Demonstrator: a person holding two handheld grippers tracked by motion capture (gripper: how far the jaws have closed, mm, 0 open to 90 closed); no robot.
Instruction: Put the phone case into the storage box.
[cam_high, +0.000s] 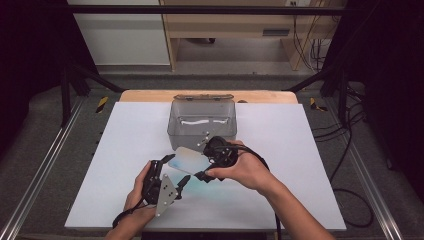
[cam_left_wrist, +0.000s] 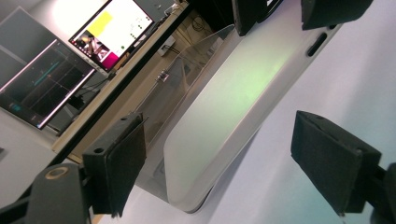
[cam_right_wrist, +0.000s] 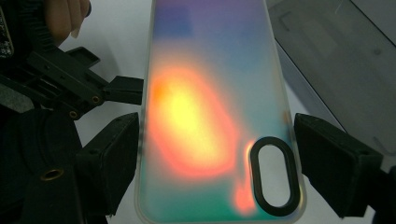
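So the left gripper sits nearest, jaws wide around the phone case's near end, not pinching yet. The case runs lengthwise away toward the right gripper, which clamps its camera-hole end, near the clear box.

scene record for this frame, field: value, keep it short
item: iridescent phone case, oval camera cutout near the right gripper's end
right gripper: jaws astride the case at its cutout end; pad contact unclear
left gripper: at the case's other end, jaws astride it, gaps on both sides
container: clear plastic box, just behind the case
surface: white tabletop
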